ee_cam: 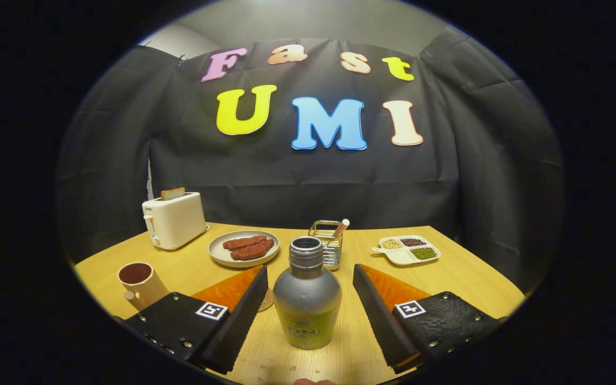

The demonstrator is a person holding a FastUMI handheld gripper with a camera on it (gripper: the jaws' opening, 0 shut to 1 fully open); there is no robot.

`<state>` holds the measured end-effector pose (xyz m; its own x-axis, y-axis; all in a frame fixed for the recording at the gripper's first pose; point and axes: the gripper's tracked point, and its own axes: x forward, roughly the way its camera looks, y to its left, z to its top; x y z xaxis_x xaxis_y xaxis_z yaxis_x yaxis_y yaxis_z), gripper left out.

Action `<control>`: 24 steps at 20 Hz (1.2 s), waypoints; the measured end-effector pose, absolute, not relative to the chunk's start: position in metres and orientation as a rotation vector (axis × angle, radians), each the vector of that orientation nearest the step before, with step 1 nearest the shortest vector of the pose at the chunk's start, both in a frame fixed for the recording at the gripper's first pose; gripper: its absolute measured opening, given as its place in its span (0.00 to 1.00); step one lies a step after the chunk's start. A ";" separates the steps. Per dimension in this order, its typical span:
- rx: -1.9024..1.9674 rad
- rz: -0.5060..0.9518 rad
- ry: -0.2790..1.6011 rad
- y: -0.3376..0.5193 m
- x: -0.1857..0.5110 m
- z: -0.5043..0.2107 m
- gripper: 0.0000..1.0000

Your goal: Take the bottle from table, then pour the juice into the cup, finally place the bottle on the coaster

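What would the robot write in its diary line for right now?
stage: reaching for bottle | gripper: open, fingers either side of bottle, not touching | bottle: upright on table, uncapped | cup: left, beyond fingers

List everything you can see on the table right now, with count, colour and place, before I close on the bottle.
bottle: 1, grey with yellow-green label, uncapped, upright between the fingers
cup: 1, cream, dark inside, beyond the left finger
coaster: 1, brown, mostly hidden behind the left finger
toaster: 1, white, slice in slot, far left
plate: 1, grey, two reddish-brown pieces, beyond the bottle
wire holder: 1, metal, behind the bottle
divided dish: 1, white, beans and grains, far right
table: 1, light wood
hand-held gripper: 1, open, fingers either side of the bottle, not touching
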<state>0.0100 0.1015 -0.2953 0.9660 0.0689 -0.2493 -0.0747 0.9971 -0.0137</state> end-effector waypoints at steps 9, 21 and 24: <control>-0.001 0.024 0.303 0.103 0.029 -0.336 0.89; -0.340 0.142 0.323 0.135 0.023 -0.261 0.79; -0.459 0.185 0.301 0.154 0.018 -0.241 0.79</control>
<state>0.0177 0.1536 -0.2411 0.9394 0.1080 -0.3255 -0.2422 0.8808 -0.4069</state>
